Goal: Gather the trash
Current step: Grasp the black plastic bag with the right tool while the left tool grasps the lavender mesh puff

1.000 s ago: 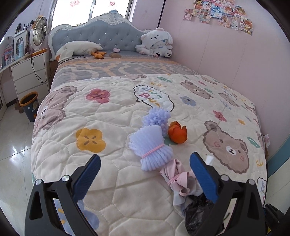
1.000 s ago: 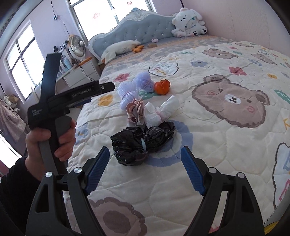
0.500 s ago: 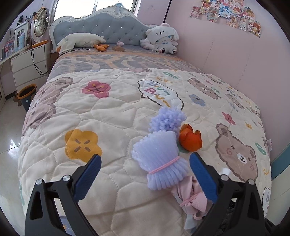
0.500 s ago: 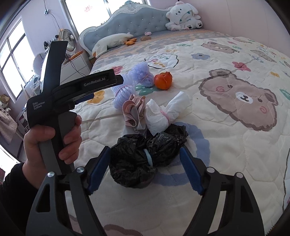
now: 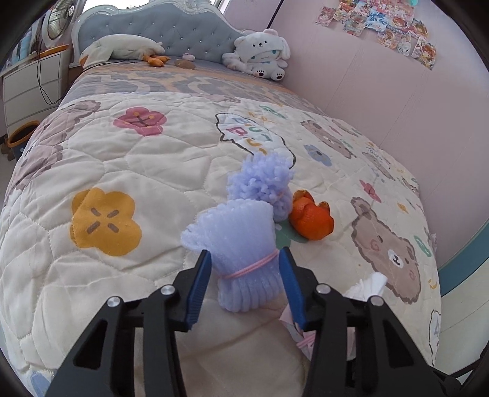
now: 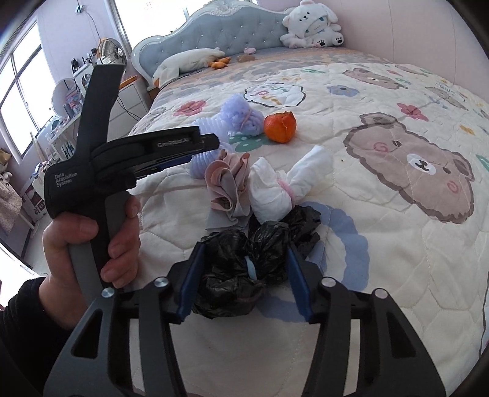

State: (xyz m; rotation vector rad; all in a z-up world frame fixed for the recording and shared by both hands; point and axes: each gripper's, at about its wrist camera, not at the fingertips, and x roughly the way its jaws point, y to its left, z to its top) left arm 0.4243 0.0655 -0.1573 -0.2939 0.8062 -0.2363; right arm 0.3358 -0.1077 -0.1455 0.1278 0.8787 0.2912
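Observation:
Trash bundles lie on the patterned quilt (image 5: 128,158). My left gripper (image 5: 244,268) is closing on a lavender foam bundle (image 5: 244,241) tied with a pink band, and its blue pads (image 5: 200,281) touch both sides. Behind that bundle sit a second lavender tuft (image 5: 259,180) and an orange peel (image 5: 310,220). My right gripper (image 6: 243,274) is closing on a crumpled black bag (image 6: 241,262), with its pads against the bag's flanks. Past the bag lie a pink-grey cloth wad (image 6: 227,186) and a white tissue bundle (image 6: 275,191). The left gripper (image 6: 211,143) shows from the side, held by a hand (image 6: 91,238).
A white plush toy (image 5: 259,55) and a goose pillow (image 5: 122,45) rest by the blue headboard (image 5: 171,27). A white nightstand (image 5: 27,88) and a bin (image 5: 20,134) stand left of the bed. The pink wall (image 5: 397,100) runs along the right side.
Both grippers have come down and forward onto their bundles. Their jaws, wide apart before, have narrowed around the lavender foam bundle and the black bag.

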